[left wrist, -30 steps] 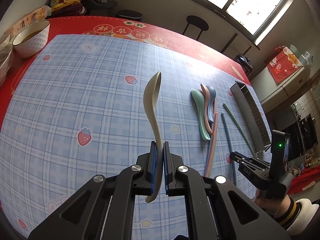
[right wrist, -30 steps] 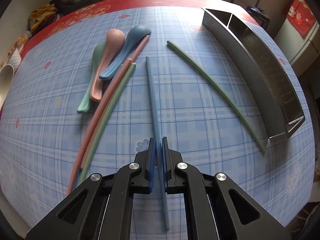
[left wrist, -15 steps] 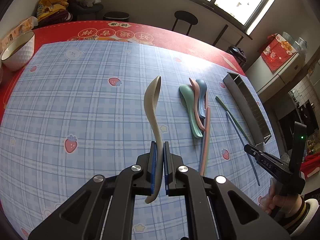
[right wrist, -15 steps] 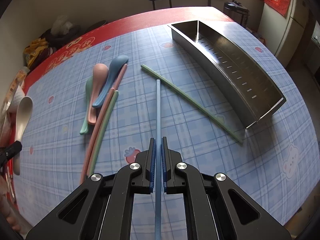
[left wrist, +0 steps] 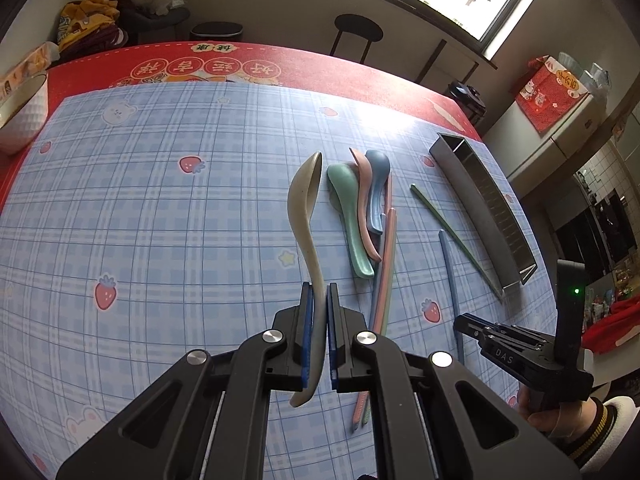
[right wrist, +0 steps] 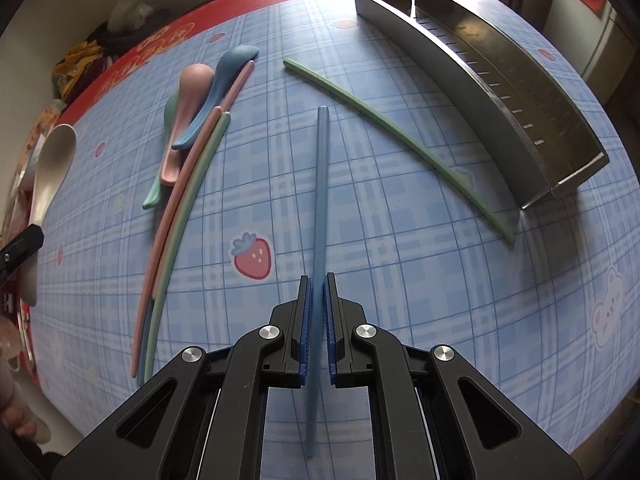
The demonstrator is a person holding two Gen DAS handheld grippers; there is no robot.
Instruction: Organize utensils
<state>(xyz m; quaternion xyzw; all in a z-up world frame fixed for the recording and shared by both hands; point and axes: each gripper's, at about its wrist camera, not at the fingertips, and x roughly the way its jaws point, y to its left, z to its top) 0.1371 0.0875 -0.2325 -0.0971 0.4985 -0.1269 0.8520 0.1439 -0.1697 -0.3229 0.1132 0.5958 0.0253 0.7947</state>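
The right gripper [left wrist: 500,350] carries the white letters "DAS" on its black body. Large Chinese characters run along the red far edge of the tabletop [left wrist: 208,68], too distorted to read.

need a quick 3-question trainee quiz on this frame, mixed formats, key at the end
1. True or false: the left tongs are shut on the cream spoon.
2. Multiple choice: what do the right tongs hold? A) the lone green chopstick B) the blue chopstick C) the pink spoon
3. Fill in: the steel utensil tray has a divider near its far end, and its compartments hold ____ utensils.

Key
1. True: the spoon's handle sits clamped between the pads.
2. B: the blue chopstick runs between the pads; the green one lies on the tablecloth beside the tray.
3. No: both compartments look empty.
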